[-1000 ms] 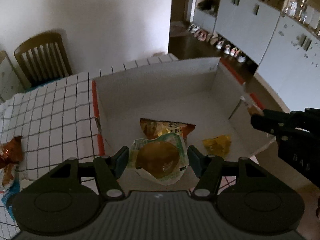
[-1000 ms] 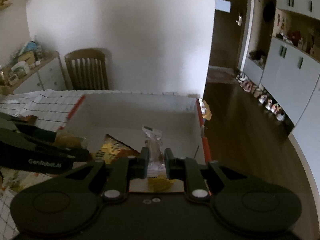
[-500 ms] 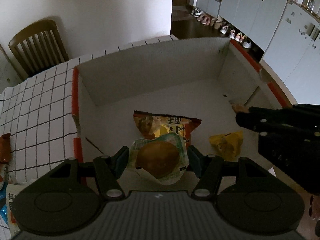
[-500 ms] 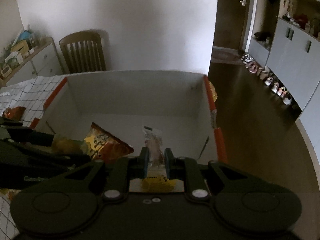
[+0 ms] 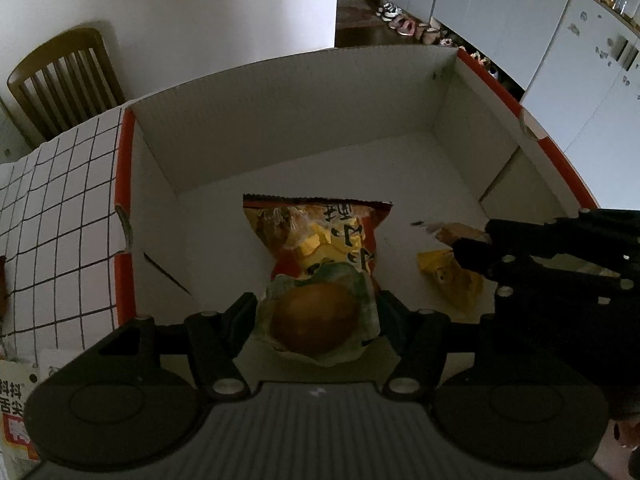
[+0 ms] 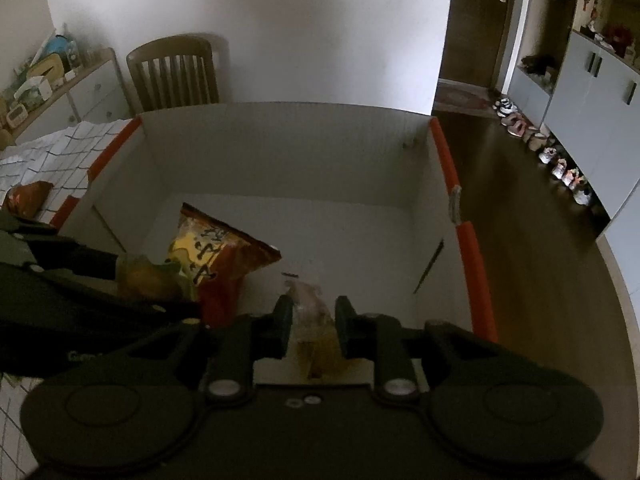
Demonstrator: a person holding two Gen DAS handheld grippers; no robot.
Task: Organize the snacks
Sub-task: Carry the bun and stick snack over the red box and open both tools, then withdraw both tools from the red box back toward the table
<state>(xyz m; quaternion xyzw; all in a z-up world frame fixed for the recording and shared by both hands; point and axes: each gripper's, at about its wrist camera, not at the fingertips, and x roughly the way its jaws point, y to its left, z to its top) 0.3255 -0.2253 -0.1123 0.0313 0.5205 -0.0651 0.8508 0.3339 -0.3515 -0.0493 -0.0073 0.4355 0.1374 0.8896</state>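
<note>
A white cardboard box [image 5: 300, 120] with orange edges holds an orange chips bag [image 5: 320, 232] and a small yellow packet [image 5: 452, 280]. My left gripper [image 5: 316, 312] hangs low inside the box over the near end of the chips bag. Its jaws are opening, with a round bun in a green-white wrapper [image 5: 316, 320] between the pads, which still touch its sides. My right gripper [image 6: 314, 320] is also low in the box [image 6: 280, 148]. Its jaws are opening too, and a clear packet of a pale brown snack [image 6: 310, 300] stands between them with small gaps, above the yellow packet [image 6: 320, 356].
A checked tablecloth [image 5: 60, 220] lies left of the box, with snack packs [image 5: 12, 400] and a brown pack [image 6: 28, 198] on it. A wooden chair [image 6: 176, 72] stands behind the table. Dark floor, shoes [image 6: 552, 152] and grey cabinets are to the right.
Both grippers have sunk deeper into the box with their packets. The right jaws have parted from the clear packet. The left jaws have widened slightly.
</note>
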